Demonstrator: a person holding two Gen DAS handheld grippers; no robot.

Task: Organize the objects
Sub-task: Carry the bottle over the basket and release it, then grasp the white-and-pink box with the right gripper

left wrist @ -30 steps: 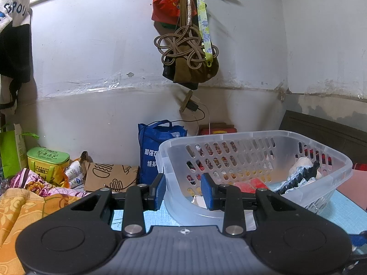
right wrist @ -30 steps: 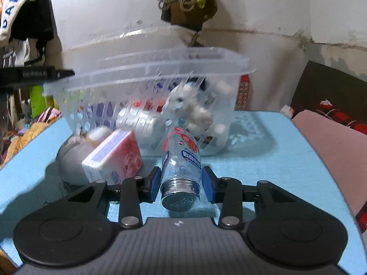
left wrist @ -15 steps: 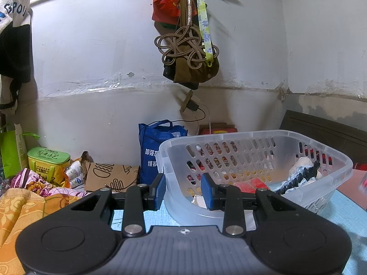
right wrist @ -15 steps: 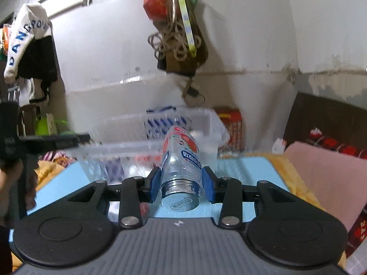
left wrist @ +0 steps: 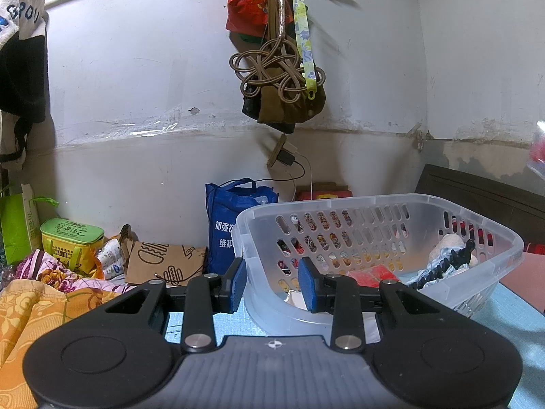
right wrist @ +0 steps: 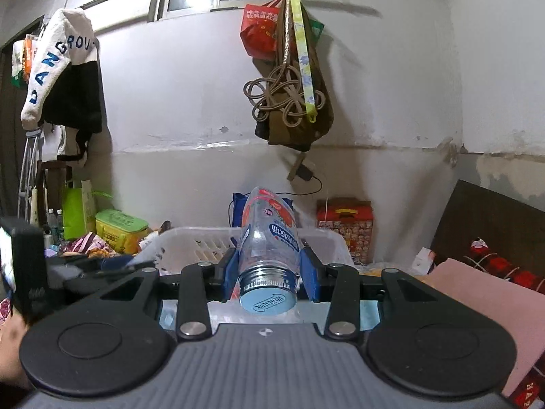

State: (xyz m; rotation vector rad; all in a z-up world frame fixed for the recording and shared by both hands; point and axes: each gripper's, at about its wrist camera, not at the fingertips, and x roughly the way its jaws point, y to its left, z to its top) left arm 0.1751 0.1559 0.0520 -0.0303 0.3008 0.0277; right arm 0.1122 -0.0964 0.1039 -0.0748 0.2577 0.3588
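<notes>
My right gripper (right wrist: 270,272) is shut on a clear plastic bottle (right wrist: 269,238) with a red and blue label and a blue cap facing the camera. It holds the bottle in the air above the near rim of a clear plastic basket (right wrist: 201,240). In the left wrist view the same basket (left wrist: 381,204) stands on a light blue table and holds cloth and a red packet. My left gripper (left wrist: 272,281) has its blue pads on either side of the basket's near left corner wall.
A blue bag (left wrist: 235,225), a brown paper bag (left wrist: 163,262) and a green tin (left wrist: 71,238) sit behind the table. Orange cloth (left wrist: 30,306) lies at left. A pink cushion (right wrist: 483,296) lies at right. Bags hang on the wall (right wrist: 289,102).
My right gripper has lifted the bottle from the table in front of the basket to above the basket's rim. The left gripper and basket have stayed still.
</notes>
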